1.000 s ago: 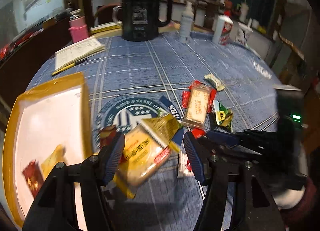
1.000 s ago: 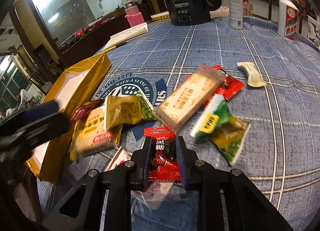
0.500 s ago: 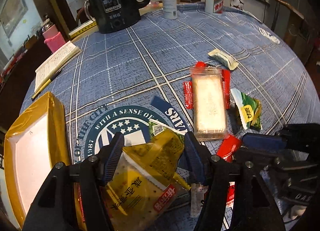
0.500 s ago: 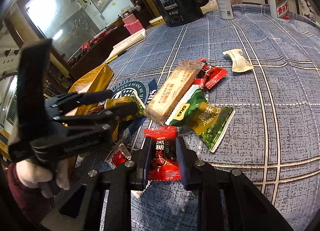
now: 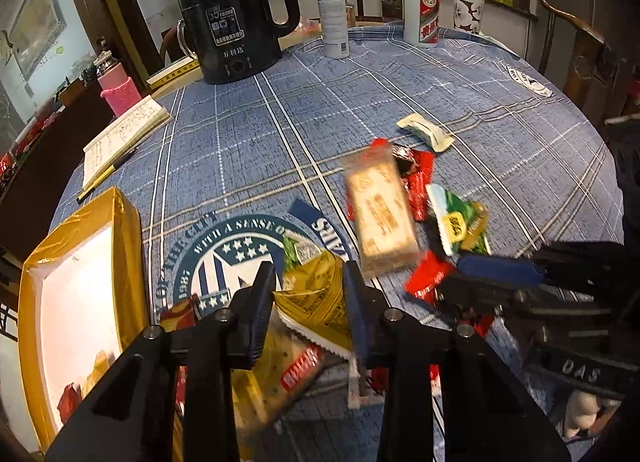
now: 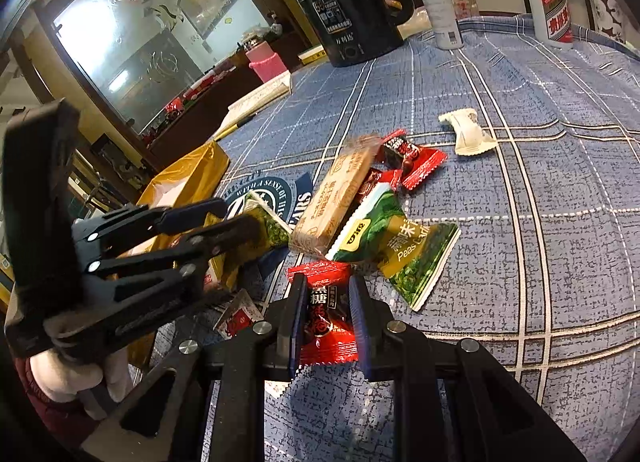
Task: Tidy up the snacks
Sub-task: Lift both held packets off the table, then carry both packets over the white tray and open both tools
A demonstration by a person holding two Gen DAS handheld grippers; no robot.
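Observation:
My left gripper (image 5: 308, 282) is shut on a yellow-green snack packet (image 5: 316, 302), lying over a yellow cracker pack (image 5: 280, 374). My right gripper (image 6: 326, 302) is shut on a red brown-sugar candy packet (image 6: 326, 318), seen from the left wrist view too (image 5: 428, 278). On the blue tablecloth lie a tan biscuit bar (image 5: 380, 213), a green peas packet (image 6: 392, 238), red candies (image 6: 416, 159) and a white candy (image 6: 468, 133). The gold tray (image 5: 128, 221) sits at the left with a few snacks inside.
A black kettle (image 5: 236, 17), a spray bottle (image 5: 332, 21), a white liquor bottle (image 5: 420, 9) and a paper cup (image 5: 466, 13) stand at the table's far side. A notebook with a pencil (image 5: 124, 133) and a pink cup (image 5: 118, 91) are at the far left.
My left gripper has closed on the yellow-green packet. The right gripper keeps hold of the red candy packet and has barely moved.

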